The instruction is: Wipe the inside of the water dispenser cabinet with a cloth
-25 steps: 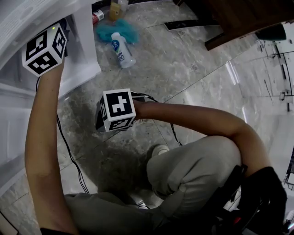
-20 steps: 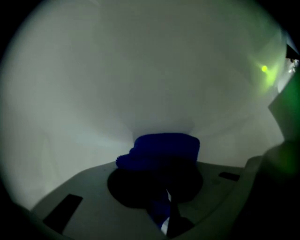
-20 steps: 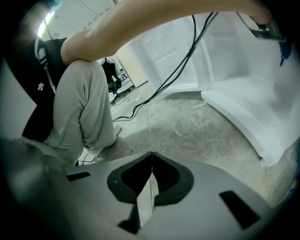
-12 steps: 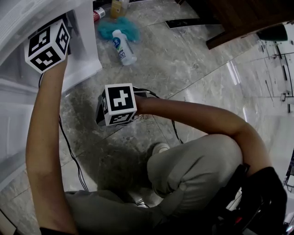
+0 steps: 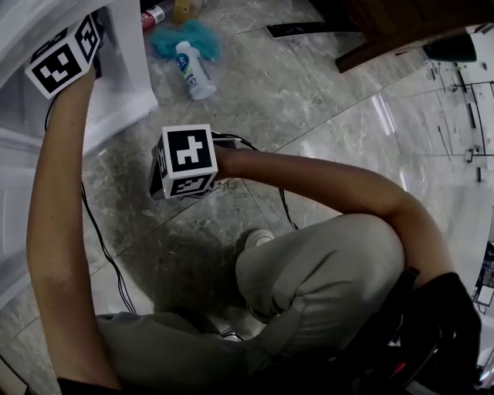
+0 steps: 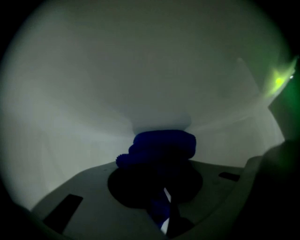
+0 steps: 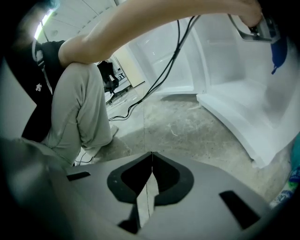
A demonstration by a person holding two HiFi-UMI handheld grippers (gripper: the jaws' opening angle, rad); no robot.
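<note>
1. Overhead, a person crouches on a grey marble floor [image 5: 324, 100] facing a white water dispenser cabinet [image 5: 127, 77], which fills the head view from 9 to 11 o'clock.
2. The left tool [image 6: 161, 161] reaches level into the cabinet at 11 o'clock of the head view. Only its marker cube and the bare forearm show there.
3. In the left gripper view, its jaws are clamped on a dark blue cloth [image 6: 164, 145]. The cloth bunches at the tips, close against the pale inner wall. Whether it presses on the wall cannot be told.
4. The right gripper view shows a tail of that cloth hanging at 2 o'clock, above the cabinet's white bottom panel.
5. The right tool [image 7: 151, 154] hangs outside the cabinet, just off the head view's centre toward 10 o'clock. It tilts down at the floor, and its jaws are closed together with nothing between them.
6. At 12 o'clock in the head view, a white bottle [image 5: 191, 69] with a blue label lies on the floor, its upper end on the edge of a teal fluffy rag [image 5: 193, 35].
7. A small red container [image 5: 152, 15] lies just beside the rag at its 9 o'clock.
8. A black cable [image 5: 104, 254] trails across the floor beside the left arm.
</note>
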